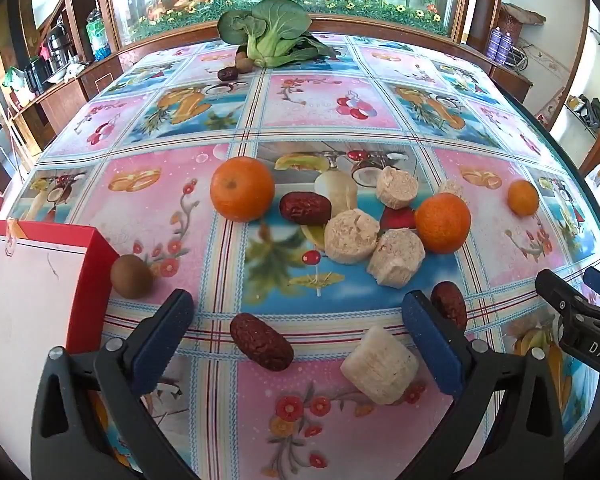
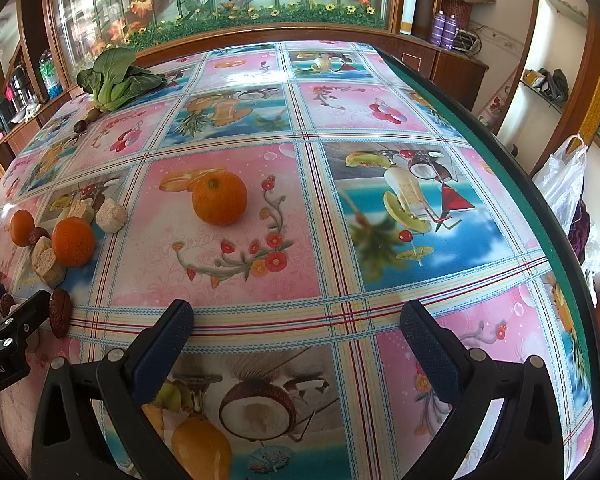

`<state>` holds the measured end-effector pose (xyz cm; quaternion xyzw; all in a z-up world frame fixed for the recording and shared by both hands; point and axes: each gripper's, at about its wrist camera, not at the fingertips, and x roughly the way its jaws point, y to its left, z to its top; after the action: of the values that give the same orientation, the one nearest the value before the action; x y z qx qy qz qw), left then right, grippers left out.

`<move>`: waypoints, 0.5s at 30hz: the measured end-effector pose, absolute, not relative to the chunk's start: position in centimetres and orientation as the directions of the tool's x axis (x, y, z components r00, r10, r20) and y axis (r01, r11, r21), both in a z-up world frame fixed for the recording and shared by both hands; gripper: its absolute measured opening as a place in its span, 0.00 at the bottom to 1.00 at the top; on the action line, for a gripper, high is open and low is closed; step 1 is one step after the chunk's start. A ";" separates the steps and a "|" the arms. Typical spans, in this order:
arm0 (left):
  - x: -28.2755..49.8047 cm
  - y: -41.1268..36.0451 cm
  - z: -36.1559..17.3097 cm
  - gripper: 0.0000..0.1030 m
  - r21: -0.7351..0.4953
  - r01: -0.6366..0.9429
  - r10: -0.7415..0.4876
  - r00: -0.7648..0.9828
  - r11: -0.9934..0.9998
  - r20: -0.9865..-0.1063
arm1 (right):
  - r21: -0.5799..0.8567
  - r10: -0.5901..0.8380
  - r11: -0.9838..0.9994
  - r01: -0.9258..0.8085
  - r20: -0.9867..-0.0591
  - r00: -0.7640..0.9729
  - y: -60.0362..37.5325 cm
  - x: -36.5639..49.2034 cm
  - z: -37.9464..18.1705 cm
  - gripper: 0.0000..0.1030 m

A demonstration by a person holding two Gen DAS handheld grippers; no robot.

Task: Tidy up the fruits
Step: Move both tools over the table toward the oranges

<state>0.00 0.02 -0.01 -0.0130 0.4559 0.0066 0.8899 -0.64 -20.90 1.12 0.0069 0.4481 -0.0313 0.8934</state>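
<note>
Three oranges show in the left wrist view: a large orange (image 1: 242, 189) at centre, a second orange (image 1: 442, 223) to its right, and a small orange (image 1: 522, 197) toward the right edge. They lie on a table (image 1: 300, 104) covered with a glossy cloth of pink and blue fruit-print squares. Pale cut chunks (image 1: 352, 236) and a red date (image 1: 305, 208) cluster between the first two oranges. A kiwi (image 1: 131, 277) sits just beside a red box (image 1: 87, 276) at the lower left. The left claw (image 1: 297, 322) has its blue-padded fingers wide apart, with another date (image 1: 261, 341) and a pale chunk (image 1: 379, 364) between them. A leafy green vegetable (image 1: 269, 30) lies at the top centre, before a wood-framed glass panel with flowers.

In the right wrist view, the right claw (image 2: 295, 322) is likewise spread apart and holds nothing, over bare tablecloth (image 2: 380, 240). One orange (image 2: 219, 197) stands alone at centre; two more oranges (image 2: 73, 241) sit with the chunks at the left edge. The greens (image 2: 115, 76) lie at the upper left. A white plastic bag (image 2: 564, 180) hangs at the right, beyond the table's dark rim.
</note>
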 end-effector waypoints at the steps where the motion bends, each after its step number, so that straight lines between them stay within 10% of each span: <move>1: 0.0 0.0 0.0 1.00 -0.017 -0.024 0.000 0.584 1.000 -0.812 | -0.016 -0.050 0.998 0.062 -0.801 0.596 -20.9 -0.6 1.1 1.00; 15: -0.1 0.0 0.0 1.00 -0.018 -0.024 -0.001 0.583 1.000 -0.812 | 0.013 -0.015 0.999 0.041 -0.799 0.601 -20.9 -1.0 1.3 0.99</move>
<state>-0.10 0.03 0.04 -0.0134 0.4564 0.0065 0.8897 -1.00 -20.87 1.26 0.0148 0.4464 -0.0155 0.8946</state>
